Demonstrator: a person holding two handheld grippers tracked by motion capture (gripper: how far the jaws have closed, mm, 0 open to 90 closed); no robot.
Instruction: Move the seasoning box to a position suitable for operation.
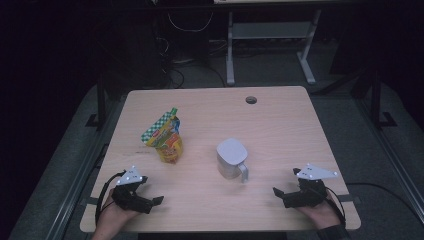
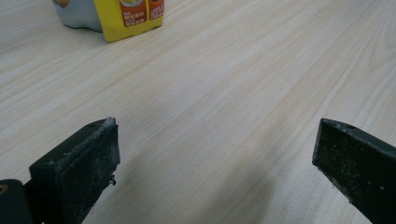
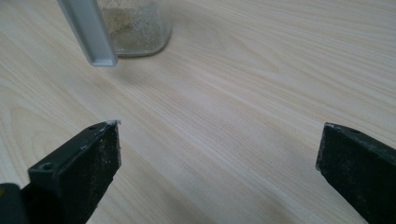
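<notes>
Tongs first, from the high view: your left tongs (image 1: pixel 150 194) rest near the counter's (image 1: pixel 280 120) near-left corner and your right tongs (image 1: pixel 284 192) near its near-right corner, both pointing inward over bare wood. The snack pouch (image 1: pixel 166 136) stands left of centre, well back from the near edge, its green-checked top leaning toward the left edge. The jug (image 1: pixel 231 158) sits near the middle with its lid on and its handle turned toward the near edge.

In the left gripper view, your left tongs (image 2: pixel 215 158) stand wide with nothing between them, and the pouch's yellow base (image 2: pixel 116 16) lies ahead and to the left, well apart. I judge the reach is the step in hand: turn left until the pouch sits centred between the jaws, then close on its body rather than the floppy top.

In the right gripper view, your right tongs (image 3: pixel 219 158) are also wide and empty. The jug's clear bottom (image 3: pixel 135 28) and grey handle (image 3: pixel 88 32) lie ahead to the left; approach so the handle falls squarely between the jaws.

The pouch carries red label panels with small print, too blurred to read; no brand is legible.
</notes>
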